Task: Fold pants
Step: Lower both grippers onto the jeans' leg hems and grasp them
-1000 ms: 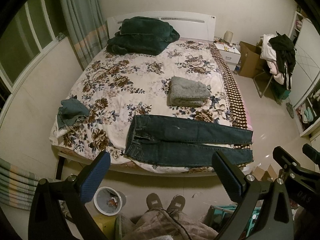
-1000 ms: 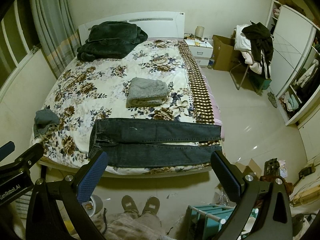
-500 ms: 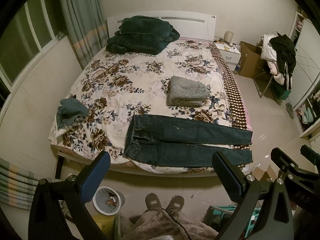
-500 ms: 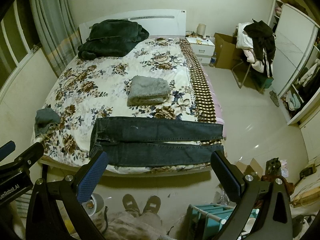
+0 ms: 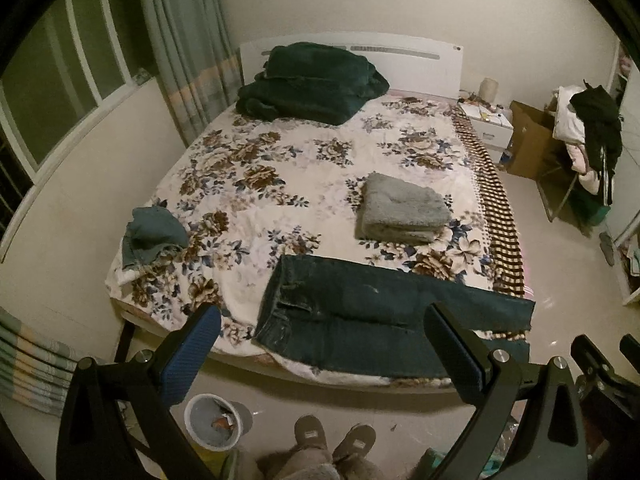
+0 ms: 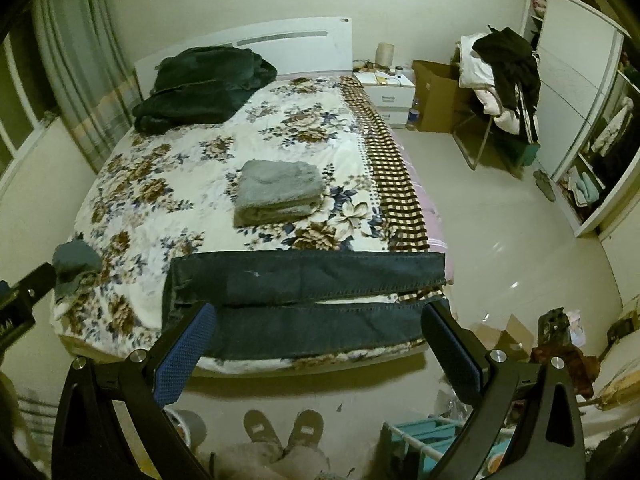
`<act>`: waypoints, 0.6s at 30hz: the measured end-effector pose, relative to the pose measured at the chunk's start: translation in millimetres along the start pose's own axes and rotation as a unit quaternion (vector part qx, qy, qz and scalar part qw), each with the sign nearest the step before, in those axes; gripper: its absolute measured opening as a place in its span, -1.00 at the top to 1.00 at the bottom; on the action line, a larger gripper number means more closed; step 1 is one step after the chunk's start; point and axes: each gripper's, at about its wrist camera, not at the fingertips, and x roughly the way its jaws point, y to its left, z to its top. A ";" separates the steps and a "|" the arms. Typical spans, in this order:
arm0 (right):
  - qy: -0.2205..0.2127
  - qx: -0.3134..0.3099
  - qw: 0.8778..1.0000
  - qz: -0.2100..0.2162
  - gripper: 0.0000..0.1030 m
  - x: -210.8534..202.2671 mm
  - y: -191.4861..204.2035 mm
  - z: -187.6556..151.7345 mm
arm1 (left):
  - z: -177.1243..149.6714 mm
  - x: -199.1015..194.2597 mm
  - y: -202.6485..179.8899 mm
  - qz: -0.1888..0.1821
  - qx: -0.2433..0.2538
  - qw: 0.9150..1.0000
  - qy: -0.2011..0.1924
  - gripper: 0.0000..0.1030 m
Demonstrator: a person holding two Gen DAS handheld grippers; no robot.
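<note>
Dark blue jeans (image 5: pixel 360 312) lie flat along the near edge of the floral bed (image 5: pixel 280 184), waistband to the left, both legs stretched right. They also show in the right wrist view (image 6: pixel 304 292). My left gripper (image 5: pixel 320 344) is open and empty, held above the floor short of the bed's edge, facing the jeans. My right gripper (image 6: pixel 320 340) is open and empty, also short of the edge, its fingers framing the nearer leg.
A folded grey blanket (image 5: pixel 400 208) lies mid-bed, a dark green blanket pile (image 5: pixel 312 80) by the headboard, a crumpled teal garment (image 5: pixel 152 232) at the left edge. A bin (image 5: pixel 216 420) and my slippers (image 5: pixel 332 436) are on the floor. A clothes-laden chair (image 6: pixel 504 92) stands right.
Both grippers have moved closer to the bed, so the jeans look larger. The jeans have not moved. Both grippers stay open.
</note>
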 end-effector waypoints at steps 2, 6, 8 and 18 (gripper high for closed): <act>-0.001 0.001 1.000 -0.008 -1.00 21.7 -0.8 3.9 | 6.4 18.1 -4.3 0.004 0.001 1.000 0.004 -1.00; 0.012 0.007 1.000 -0.018 -1.00 81.3 -13.8 36.3 | 19.0 68.5 -24.6 0.002 0.010 1.000 0.021 -1.00; 0.022 0.010 0.999 -0.025 -1.00 113.0 -18.3 50.6 | 26.8 97.2 -33.3 0.006 0.016 0.999 0.034 -1.00; 0.096 -0.010 0.993 -0.067 -1.00 320.7 -15.6 110.9 | 56.2 260.7 -71.7 0.006 0.073 0.992 0.105 -1.00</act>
